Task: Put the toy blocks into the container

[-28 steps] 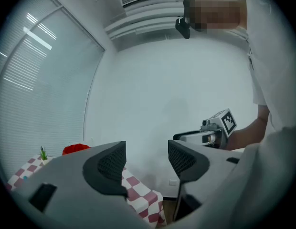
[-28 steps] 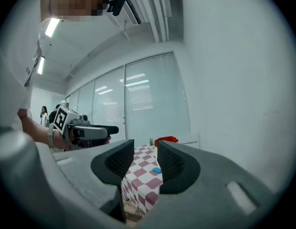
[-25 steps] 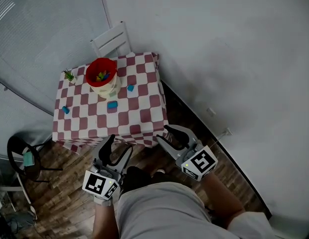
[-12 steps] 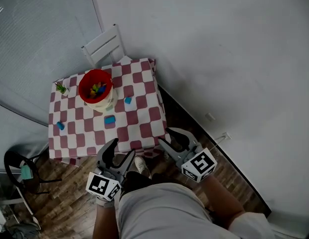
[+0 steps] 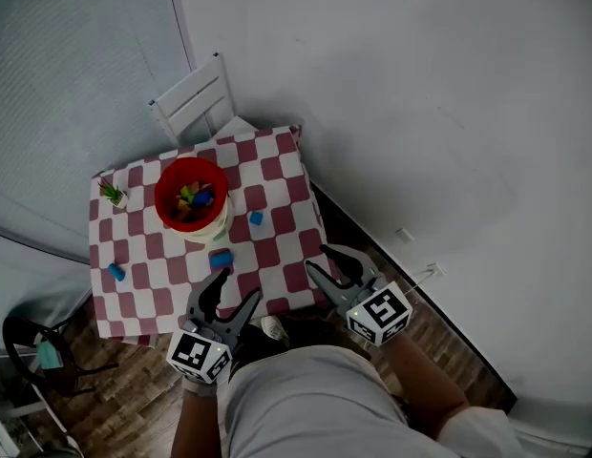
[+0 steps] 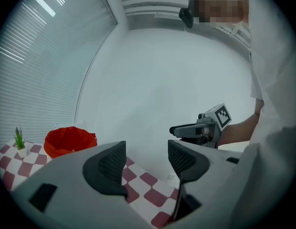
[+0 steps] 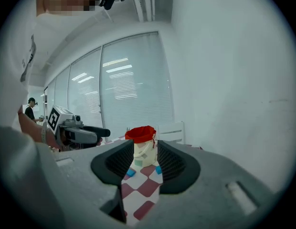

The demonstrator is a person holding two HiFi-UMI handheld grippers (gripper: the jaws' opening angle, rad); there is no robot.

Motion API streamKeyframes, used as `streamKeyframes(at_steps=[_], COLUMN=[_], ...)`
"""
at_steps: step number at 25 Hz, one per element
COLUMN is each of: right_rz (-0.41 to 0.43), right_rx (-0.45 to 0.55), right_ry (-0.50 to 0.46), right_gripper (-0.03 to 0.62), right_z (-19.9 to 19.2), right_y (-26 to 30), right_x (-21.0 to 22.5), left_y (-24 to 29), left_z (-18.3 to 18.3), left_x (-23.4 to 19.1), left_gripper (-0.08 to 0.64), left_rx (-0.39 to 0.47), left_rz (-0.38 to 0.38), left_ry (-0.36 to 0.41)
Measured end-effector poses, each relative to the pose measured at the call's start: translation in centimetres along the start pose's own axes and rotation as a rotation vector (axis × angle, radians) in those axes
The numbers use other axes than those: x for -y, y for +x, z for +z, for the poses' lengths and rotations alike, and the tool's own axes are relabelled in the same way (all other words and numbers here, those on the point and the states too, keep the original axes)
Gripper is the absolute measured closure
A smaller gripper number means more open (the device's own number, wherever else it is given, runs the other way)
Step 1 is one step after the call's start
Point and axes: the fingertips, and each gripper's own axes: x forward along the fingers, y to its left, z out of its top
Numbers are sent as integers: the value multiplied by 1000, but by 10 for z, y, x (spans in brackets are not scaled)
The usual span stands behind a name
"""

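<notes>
A small table with a red-and-white checked cloth [image 5: 277, 256] carries a pale bucket lined with a red bag [image 5: 190, 196] that holds several coloured blocks. Three blue blocks lie loose on the cloth: one [image 5: 256, 218] right of the bucket, one [image 5: 221, 259] in front of it, one [image 5: 116, 272] at the left. My left gripper [image 5: 231, 292] hovers open over the table's near edge, holding nothing. My right gripper [image 5: 326, 265] is open and empty at the near right corner. The bucket [image 7: 141, 146] and two blue blocks [image 7: 132, 172] show between the right jaws.
A white chair [image 5: 193, 96] stands behind the table against the wall. A tiny potted plant [image 5: 113, 194] sits at the cloth's far left corner. A black stool [image 5: 38, 346] stands on the wood floor at the left. A grey wall runs close along the table's right side.
The table has drawn nearer and lower in the head view. Both grippers now reach its near edge; they stay open and empty.
</notes>
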Motion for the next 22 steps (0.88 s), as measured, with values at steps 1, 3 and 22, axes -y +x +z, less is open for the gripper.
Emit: streamKeyframes(at_steps=[1, 3, 22], right_rz=[-4, -10, 19], right_rx=[-8, -23, -156], right_ry=[-2, -8, 39], right_gripper=[436, 436, 436], right_z=[-1, -2, -40], right_y=[7, 22, 91], right_x=[2, 5, 24], left_y=[0, 1, 24], left_z=[-4, -16, -129], left_x=[-7, -21, -105], left_gripper=[305, 305, 305], left_rx=[-8, -28, -420], left_rz=[-4, -9, 30], left_ry=[-2, -4, 35])
